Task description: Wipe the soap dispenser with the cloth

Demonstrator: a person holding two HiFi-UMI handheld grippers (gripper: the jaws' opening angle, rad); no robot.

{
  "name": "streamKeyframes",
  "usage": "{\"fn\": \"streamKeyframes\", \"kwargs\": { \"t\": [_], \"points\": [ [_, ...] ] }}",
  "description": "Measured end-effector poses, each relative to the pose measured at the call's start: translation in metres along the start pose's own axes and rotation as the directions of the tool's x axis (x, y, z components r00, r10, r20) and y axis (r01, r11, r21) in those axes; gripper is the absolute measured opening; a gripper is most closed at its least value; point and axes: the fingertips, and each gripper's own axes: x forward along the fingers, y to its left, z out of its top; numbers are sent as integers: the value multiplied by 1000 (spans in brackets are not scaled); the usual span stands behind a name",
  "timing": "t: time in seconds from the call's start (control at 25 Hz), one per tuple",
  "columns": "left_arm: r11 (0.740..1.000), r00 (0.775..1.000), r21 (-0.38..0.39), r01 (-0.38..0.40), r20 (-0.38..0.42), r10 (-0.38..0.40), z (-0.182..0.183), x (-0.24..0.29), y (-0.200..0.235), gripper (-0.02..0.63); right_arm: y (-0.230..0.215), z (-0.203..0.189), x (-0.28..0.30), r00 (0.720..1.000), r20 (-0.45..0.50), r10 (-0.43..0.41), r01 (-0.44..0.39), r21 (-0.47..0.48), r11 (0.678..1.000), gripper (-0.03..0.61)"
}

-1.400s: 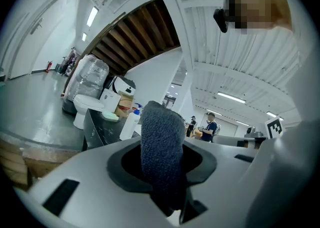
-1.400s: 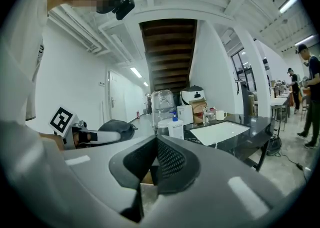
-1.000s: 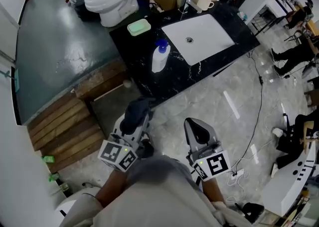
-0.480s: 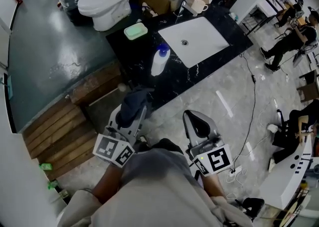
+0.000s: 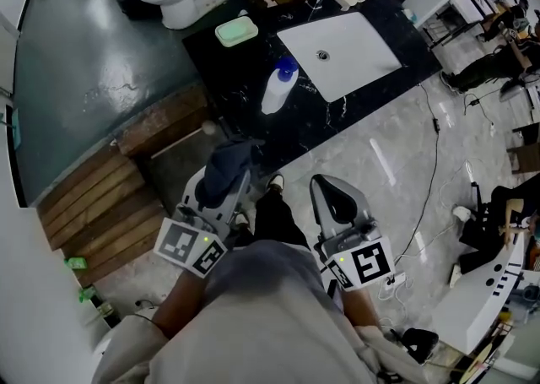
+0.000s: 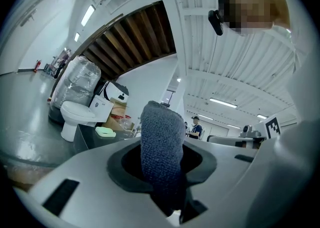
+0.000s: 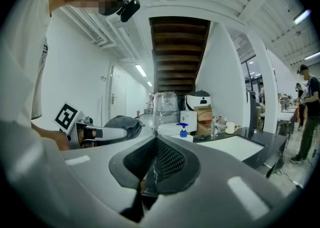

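Left gripper (image 6: 162,164): jaws clamped on a dark blue-grey cloth (image 6: 160,132), which stands up between the pads as a thick folded wad and drapes over the jaw tips. Right gripper (image 7: 156,164): jaws closed together, nothing between them. Both grippers are held in front of the person's body, short of the black counter (image 5: 232,70) and well apart from it, over the pale floor.

Progress, as judged from this arrangement: the cloth is already in hand, so the pick-up is done; no wiping has begun. The cloth is not in contact with the dispenser (image 5: 276,91). What is left is the approach to the counter, bringing the cloth against the bottle, and the wiping strokes; the closed right gripper would have to open if it is to steady the bottle.

Dispenser: a white bottle with a blue pump head, upright on the counter near its front edge, just beside the corner of the white sink (image 5: 346,40) set into the counter. A green soap dish (image 5: 235,32) lies farther back on the counter.
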Motion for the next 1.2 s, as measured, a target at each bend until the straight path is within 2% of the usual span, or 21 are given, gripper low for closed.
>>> {"fn": "streamKeyframes", "kwargs": {
  "t": [0.72,1.0,1.2],
  "points": [
    [997,994,13,-80,-72,81,-10,81,26,121,-77,-15,54,994,-60,91,-89,39,995,2],
    [990,986,35,-138,-88,141,-10,118,38,121,-109,-9,91,981,-47,187,-185,26,982,2],
    [977,971,64,-206,-108,212,-13,135,42,121,-118,10,123,951,5,310,-310,3,951,2]
  ]
}}
